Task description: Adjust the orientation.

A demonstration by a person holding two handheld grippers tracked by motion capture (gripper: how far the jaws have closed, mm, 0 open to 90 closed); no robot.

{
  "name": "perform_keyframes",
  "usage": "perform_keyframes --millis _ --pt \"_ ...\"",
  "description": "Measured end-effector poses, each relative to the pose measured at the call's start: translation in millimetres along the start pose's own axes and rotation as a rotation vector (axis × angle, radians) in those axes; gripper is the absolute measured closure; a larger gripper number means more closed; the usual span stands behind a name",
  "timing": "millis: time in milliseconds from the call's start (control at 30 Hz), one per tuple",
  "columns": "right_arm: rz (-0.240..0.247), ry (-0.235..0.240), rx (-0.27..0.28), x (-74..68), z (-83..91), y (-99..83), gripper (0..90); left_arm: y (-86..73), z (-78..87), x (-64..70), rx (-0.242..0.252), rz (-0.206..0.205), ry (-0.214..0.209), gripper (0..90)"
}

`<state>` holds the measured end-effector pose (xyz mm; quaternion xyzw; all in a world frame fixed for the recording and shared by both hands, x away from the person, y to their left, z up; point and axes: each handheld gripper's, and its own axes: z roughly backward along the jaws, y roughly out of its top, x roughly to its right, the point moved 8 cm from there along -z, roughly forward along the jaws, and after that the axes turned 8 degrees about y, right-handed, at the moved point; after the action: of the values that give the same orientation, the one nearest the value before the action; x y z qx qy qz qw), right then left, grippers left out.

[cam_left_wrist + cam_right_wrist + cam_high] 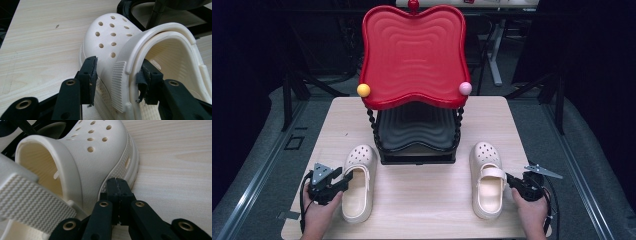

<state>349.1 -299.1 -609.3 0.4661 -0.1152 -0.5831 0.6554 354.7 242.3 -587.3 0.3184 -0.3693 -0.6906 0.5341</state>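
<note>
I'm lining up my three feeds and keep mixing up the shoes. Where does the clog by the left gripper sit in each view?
High view: the left clog lies lower left on the table, beside the left gripper.
Left gripper view: centre, its side wall between the open jaws.
Right gripper view: I cannot place it; the clog there is the other one.
Shared landmark: the black stand base behind the toes.

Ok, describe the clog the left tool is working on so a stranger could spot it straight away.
Find the red two-tier tray stand at the back of the wooden table. In front of it lie two cream clogs; take the left clog, by the yellow ball. Its side wall sits between the left tool jaws, unlike the right clog.
</note>
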Motion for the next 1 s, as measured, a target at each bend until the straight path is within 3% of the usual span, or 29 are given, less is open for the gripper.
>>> perform_keyframes --millis 233,433,567,733,867,1000 --pt "-0.001 -0.018 0.015 2.7 3.5 2.2 89.7 0.1 1.4 -0.6 -0.001 -0.004 -0.001 54.5" --pt "0.039 -0.058 0.080 -0.9 25.8 14.9 83.8 0.7 1.6 -0.2 0.005 -0.002 -0.005 53.9" --pt "0.066 -0.051 0.116 -11.8 38.8 20.5 79.7 0.8 1.5 -0.4 0.005 0.000 -0.005 53.0" --pt "0.134 -0.003 0.157 -44.7 58.7 27.5 75.5 1.3 0.7 0.1 0.008 0.003 -0.005 52.7" --pt "0.179 0.011 0.182 -64.3 65.1 30.6 73.6 1.6 -0.2 1.2 0.003 -0.003 -0.008 52.7" --pt "0.211 0.010 0.185 -75.0 67.2 30.7 68.7 2.0 -0.2 1.1 0.005 -0.002 -0.012 52.7"
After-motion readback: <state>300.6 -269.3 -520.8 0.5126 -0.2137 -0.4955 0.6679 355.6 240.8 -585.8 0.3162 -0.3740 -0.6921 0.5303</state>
